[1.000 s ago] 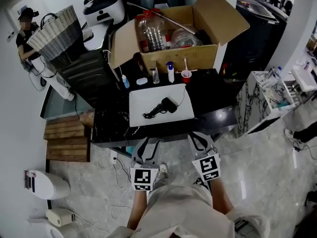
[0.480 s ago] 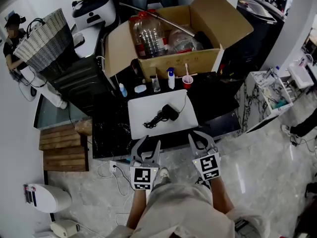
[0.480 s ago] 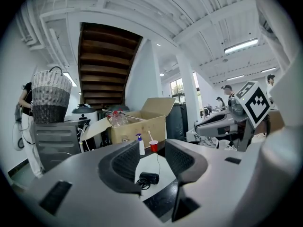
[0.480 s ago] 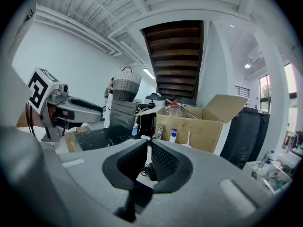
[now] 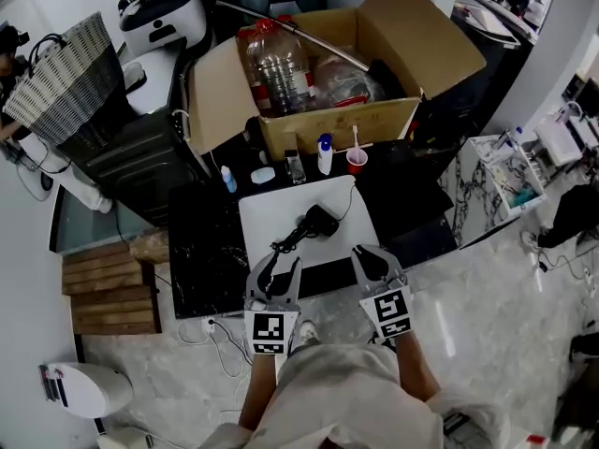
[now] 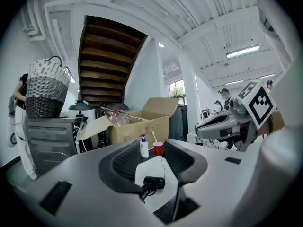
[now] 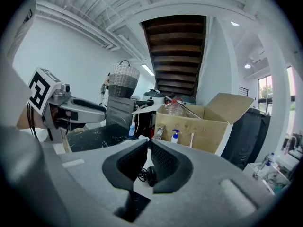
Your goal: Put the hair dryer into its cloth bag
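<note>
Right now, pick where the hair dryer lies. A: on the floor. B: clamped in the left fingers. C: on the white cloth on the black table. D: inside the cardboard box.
C: the hair dryer lies on the white cloth, which is spread on the black table.

There were two tongs, the left tongs (image 5: 281, 262) and the right tongs (image 5: 374, 255), each with one marker cube. On the one black bench (image 5: 201, 251) lay one white cloth bag (image 5: 271, 215) and one hair dryer (image 5: 314, 224). Behind them stood one red cup (image 5: 357, 161), one pump bottle (image 5: 325, 154) and one small blue bottle (image 5: 228, 180). There was one cardboard box (image 5: 337, 124) with one large clear bottle (image 5: 271, 59) in it, and one woven basket (image 5: 65, 78).
</note>
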Available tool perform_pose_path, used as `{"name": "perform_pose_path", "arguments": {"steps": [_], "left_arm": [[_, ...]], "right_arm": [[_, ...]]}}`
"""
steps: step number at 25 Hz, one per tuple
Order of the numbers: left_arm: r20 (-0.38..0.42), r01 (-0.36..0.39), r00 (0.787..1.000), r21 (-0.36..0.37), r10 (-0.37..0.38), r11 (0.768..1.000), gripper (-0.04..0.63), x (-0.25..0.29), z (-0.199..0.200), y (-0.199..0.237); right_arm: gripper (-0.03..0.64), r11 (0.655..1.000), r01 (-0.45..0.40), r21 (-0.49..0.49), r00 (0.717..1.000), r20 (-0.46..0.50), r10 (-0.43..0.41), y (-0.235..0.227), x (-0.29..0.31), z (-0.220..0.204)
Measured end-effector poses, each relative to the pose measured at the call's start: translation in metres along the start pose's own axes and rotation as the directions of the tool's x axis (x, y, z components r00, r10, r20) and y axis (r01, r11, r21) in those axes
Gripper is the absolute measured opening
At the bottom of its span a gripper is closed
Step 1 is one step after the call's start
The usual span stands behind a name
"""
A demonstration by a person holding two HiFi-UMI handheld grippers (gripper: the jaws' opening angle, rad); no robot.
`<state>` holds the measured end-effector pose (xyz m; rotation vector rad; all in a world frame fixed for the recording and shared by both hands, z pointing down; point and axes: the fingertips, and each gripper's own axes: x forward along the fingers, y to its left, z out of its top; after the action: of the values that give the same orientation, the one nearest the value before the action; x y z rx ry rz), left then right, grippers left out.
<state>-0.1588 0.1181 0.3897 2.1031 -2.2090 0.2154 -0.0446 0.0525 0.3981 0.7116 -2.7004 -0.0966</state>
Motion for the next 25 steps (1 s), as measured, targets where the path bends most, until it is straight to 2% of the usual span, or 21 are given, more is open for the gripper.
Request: {"name": "perform_pose_path", "arguments": {"steps": [6,15,21,25], "left_arm": [[0.000,0.034,0.999,-0.006,-0.034,0.999,0.166,0.014,-0.005,0.016],[-0.032,0.083,0.996,-0.025,-0.084,0.996,0.163,0.042,-0.014,0.022],[-0.064,0.078,0.995,-0.018,-0.079,0.997,0.163,0.064,-0.021,0.016],[-0.093,0.060,0.994,-0.012,-0.061,0.998,0.163,0.081,-0.029,0.012]], "right_arm": [[0.025,0.999,0.026,0.028,0.999,0.019,-0.027,0.000,0.022,0.005],[0.025,0.997,0.053,0.060,0.998,-0.026,-0.051,-0.010,0.035,-0.004],[0.025,0.997,0.025,0.073,0.999,-0.026,-0.023,-0.027,0.045,-0.014],[0.025,0.995,-0.026,0.099,0.999,-0.042,0.030,-0.036,0.054,-0.029]]}}
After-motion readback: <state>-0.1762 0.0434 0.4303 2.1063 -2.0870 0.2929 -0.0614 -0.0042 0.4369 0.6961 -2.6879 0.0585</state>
